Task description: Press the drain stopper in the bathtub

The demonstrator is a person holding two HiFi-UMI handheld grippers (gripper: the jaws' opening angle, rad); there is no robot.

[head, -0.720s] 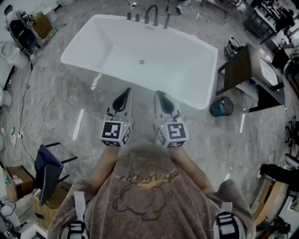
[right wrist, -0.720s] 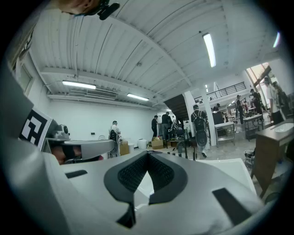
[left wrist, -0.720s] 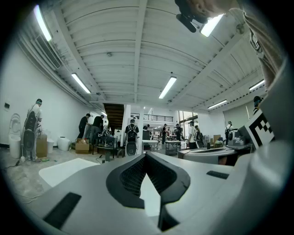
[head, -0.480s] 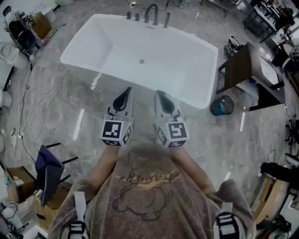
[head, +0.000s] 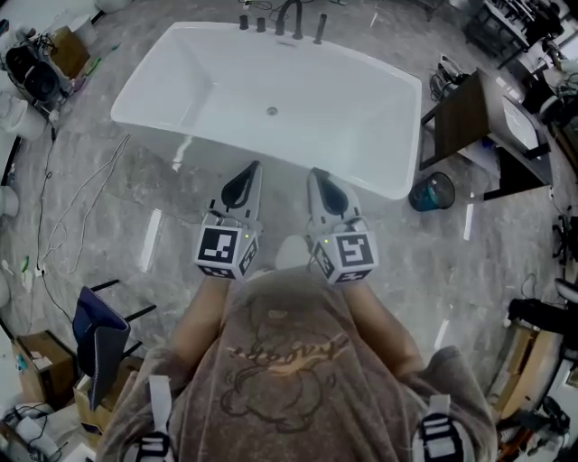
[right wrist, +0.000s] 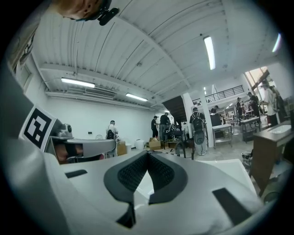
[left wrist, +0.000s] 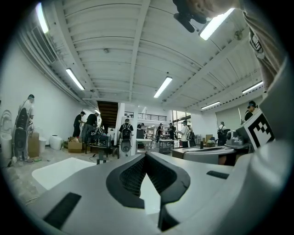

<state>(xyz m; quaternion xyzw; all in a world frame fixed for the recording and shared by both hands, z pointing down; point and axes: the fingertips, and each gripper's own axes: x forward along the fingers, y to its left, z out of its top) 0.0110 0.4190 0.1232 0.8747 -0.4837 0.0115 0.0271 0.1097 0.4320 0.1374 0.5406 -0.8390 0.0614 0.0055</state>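
The white bathtub (head: 361, 167) lies ahead on the grey floor, with its small round drain stopper (head: 272, 111) on the tub bottom near the far wall. Dark taps (head: 293, 18) stand on the far rim. My left gripper (head: 250, 169) and right gripper (head: 315, 174) are held side by side just short of the tub's near rim, both shut with nothing between the jaws. In the left gripper view the tips (left wrist: 146, 155) meet, and the tub (left wrist: 55, 170) shows low at the left. The tips (right wrist: 147, 153) also meet in the right gripper view.
A dark wooden vanity (head: 479, 135) stands right of the tub with a blue bin (head: 432, 192) beside it. Cables (head: 81, 194) trail over the floor at the left. A dark chair (head: 97, 329) and boxes (head: 36, 356) sit near left. Several people (left wrist: 126, 133) stand far off.
The tub has slid slightly upward in the head view as I shifted, and both grippers have spread a little apart; they stay shut.
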